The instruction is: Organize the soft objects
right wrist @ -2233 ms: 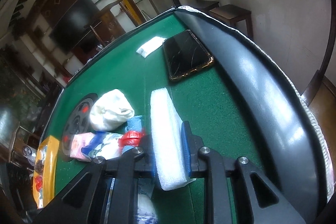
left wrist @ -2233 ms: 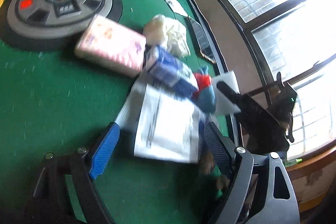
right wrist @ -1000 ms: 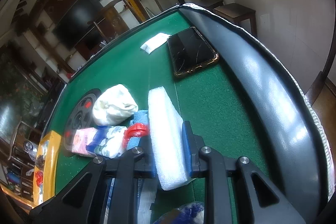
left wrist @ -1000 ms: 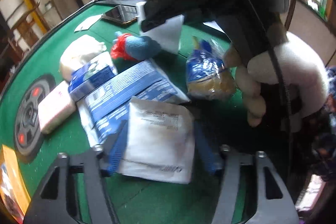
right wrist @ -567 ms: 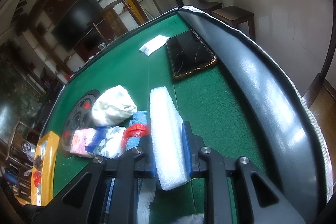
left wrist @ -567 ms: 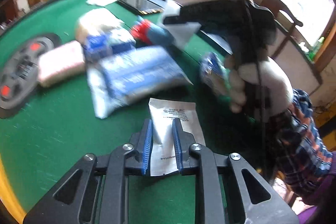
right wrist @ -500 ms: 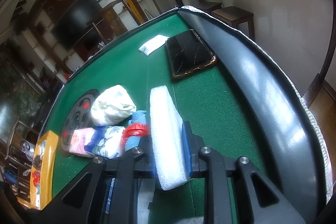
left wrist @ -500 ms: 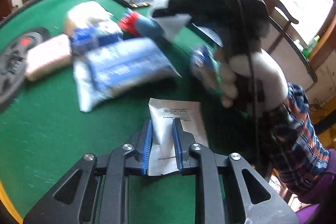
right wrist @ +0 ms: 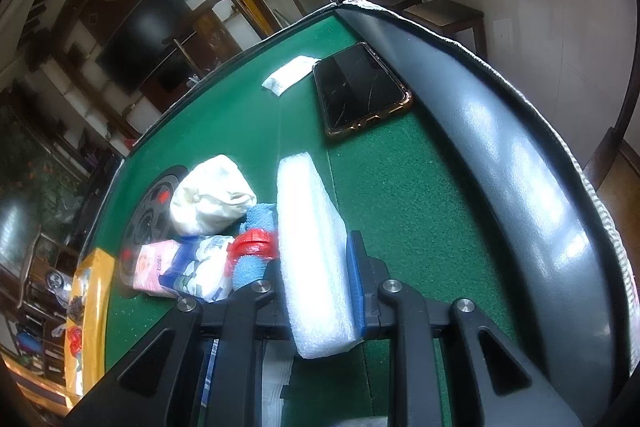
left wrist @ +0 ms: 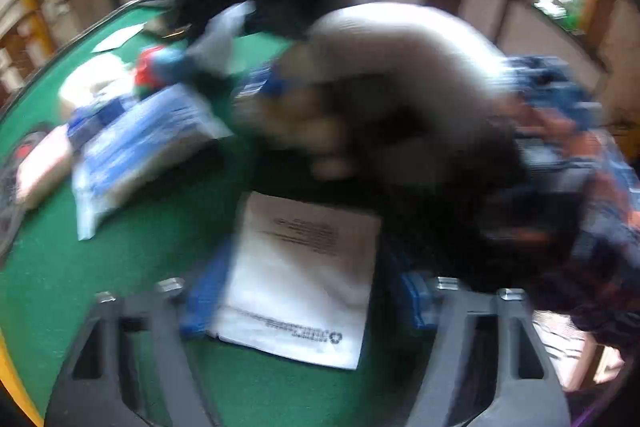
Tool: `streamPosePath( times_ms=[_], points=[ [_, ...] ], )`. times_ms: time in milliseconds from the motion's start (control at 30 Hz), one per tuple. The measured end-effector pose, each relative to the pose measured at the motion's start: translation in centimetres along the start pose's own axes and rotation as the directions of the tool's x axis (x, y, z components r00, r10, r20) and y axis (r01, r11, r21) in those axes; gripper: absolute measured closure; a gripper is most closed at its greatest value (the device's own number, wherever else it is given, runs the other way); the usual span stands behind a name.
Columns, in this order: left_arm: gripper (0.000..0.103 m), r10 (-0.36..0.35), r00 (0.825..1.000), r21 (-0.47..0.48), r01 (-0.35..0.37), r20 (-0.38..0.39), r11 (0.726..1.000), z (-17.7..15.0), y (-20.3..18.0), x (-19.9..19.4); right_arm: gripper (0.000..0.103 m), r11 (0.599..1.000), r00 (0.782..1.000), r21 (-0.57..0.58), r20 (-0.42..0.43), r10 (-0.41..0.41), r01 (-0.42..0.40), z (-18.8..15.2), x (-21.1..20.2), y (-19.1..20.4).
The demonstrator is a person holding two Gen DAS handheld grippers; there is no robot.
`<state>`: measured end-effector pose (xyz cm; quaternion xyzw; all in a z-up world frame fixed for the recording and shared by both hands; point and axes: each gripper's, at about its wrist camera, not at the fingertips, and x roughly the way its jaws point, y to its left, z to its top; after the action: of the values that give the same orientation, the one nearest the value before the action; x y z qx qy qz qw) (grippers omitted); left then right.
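On the green worktop (right wrist: 400,187), the right tool (right wrist: 316,267) angles down, clamped on a white foam pad (right wrist: 310,247) whose long axis runs straight ahead. The left tool (left wrist: 304,287), jaws just opening, straddles a flat white packet (left wrist: 304,275) lying lengthwise between them, unpressed.

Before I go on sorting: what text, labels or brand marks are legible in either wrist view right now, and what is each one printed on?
No text reads clearly enough to quote.
White flat packet between the left gripper's open jaws: dark printed lines and a round recycling-style mark, blurred.
Blue and white pack: print smeared by motion blur.
Pink tissue pack: small lettering, unreadable.
Small white sachet: print too small.
Foam block in the right gripper, phone: no text visible.
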<state>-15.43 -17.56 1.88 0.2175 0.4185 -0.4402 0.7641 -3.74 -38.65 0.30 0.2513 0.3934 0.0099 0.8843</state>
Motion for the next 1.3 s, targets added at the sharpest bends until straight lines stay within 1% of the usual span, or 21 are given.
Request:
streamPosePath(
  times_ms=[33,67,100,133,167,200,267,367,500,633,733,833,867,900,933,1000,1033,1133,1200,1233,1300],
  points=[
    [0.051,0.014,1.0,0.003,-0.014,0.003,1.0,0.1,-0.4,-0.3,0.084,1.0,1.0,-0.003,0.001,-0.003,0.003,0.0,0.0,0.0],
    [0.071,0.012,1.0,0.003,-0.012,0.011,1.0,0.1,-0.4,-0.7,0.084,1.0,1.0,-0.003,0.003,-0.003,0.003,0.0,-0.1,0.0],
    [0.085,-0.001,1.0,-0.021,0.001,0.014,1.0,0.1,0.0,-1.2,0.084,1.0,1.0,0.002,0.011,-0.004,0.004,0.0,-0.2,-0.1],
    [0.088,-0.024,1.0,-0.057,0.025,0.014,0.998,0.1,0.8,-1.7,0.084,1.0,1.0,0.007,0.019,-0.004,0.004,0.1,-0.4,-0.2],
    [0.101,-0.022,1.0,-0.078,0.024,0.022,0.997,-0.2,1.4,-2.2,0.085,1.0,1.0,0.012,0.026,-0.003,0.003,0.1,-0.6,-0.3],
    [0.103,-0.018,0.999,-0.103,0.021,0.028,0.994,-0.6,2.3,-2.7,0.085,1.0,0.999,0.017,0.037,-0.001,0.0,0.2,-0.8,-0.4],
    [0.103,-0.022,0.999,-0.164,0.028,0.041,0.986,-1.7,3.9,-3.8,0.085,1.0,0.998,0.02,0.059,0.006,-0.007,0.2,-1.3,-0.4],
    [0.103,-0.04,0.996,-0.245,0.06,0.085,0.968,-3.4,6.0,-5.7,0.089,1.0,0.997,0.011,0.079,0.019,-0.02,0.2,-1.8,-0.2],
    [0.103,-0.056,0.986,-0.379,0.113,0.159,0.919,-5.4,9.3,-8.3,0.089,0.999,0.993,-0.019,0.114,0.035,-0.033,0.2,-2.6,0.6],
    [0.102,0.001,0.972,-0.446,0.107,0.235,0.889,-7.8,12.1,-11.8,0.089,0.998,0.992,-0.052,0.12,0.046,-0.04,-0.4,-3.8,2.2],
    [0.102,0.051,0.966,-0.5,0.086,0.254,0.862,-9.7,14.1,-13.5,0.089,0.996,0.992,-0.066,0.107,0.07,-0.063,-0.8,-4.6,3.6],
    [0.098,0.058,0.965,-0.553,0.098,0.257,0.827,-11.3,15.7,-13.8,0.089,0.991,0.989,-0.09,0.1,0.107,-0.098,-1.0,-5.8,5.6],
    [0.093,0.055,0.967,-0.561,0.098,0.249,0.822,-11.4,15.8,-13.6,0.089,0.989,0.988,-0.103,0.101,0.119,-0.108,-1.1,-6.2,6.4],
    [0.086,0.05,0.97,-0.564,0.096,0.238,0.82,-11.5,15.8,-13.4,0.089,0.987,0.987,-0.114,0.101,0.128,-0.116,-1.2,-6.7,7.0],
    [0.081,0.039,0.972,-0.558,0.101,0.234,0.823,-11.6,15.6,-13.2,0.089,0.984,0.985,-0.123,0.096,0.143,-0.131,-1.4,-7.4,7.3],
    [0.056,0.013,0.973,-0.538,0.116,0.23,0.835,-11.4,14.9,-12.7,0.089,0.979,0.981,-0.125,0.085,0.174,-0.163,-1.9,-8.7,7.5],
    [0.053,-0.003,0.973,-0.526,0.127,0.23,0.841,-11.1,14.5,-12.2,0.089,0.978,0.98,-0.122,0.084,0.182,-0.171,-2.2,-9.4,7.1],
    [0.051,-0.061,0.972,-0.507,0.172,0.228,0.845,-10.0,13.8,-10.8,0.089,0.98,0.98,-0.097,0.082,0.182,-0.174,-3.1,-10.9,5.3],
    [0.051,-0.075,0.971,-0.507,0.182,0.225,0.843,-9.4,13.5,-10.4,0.089,0.982,0.98,-0.068,0.078,0.183,-0.178,-3.7,-11.7,4.0],
    [0.051,-0.078,0.971,-0.512,0.187,0.226,0.839,-9.3,13.5,-10.3,0.089,0.981,0.98,-0.052,0.067,0.189,-0.186,-3.9,-11.8,3.4],
    [0.051,-0.078,0.968,-0.536,0.199,0.24,0.82,-9.5,14.0,-10.8,0.089,0.979,0.978,-0.047,0.049,0.201,-0.199,-4.1,-11.7,3.4]
  ],
)
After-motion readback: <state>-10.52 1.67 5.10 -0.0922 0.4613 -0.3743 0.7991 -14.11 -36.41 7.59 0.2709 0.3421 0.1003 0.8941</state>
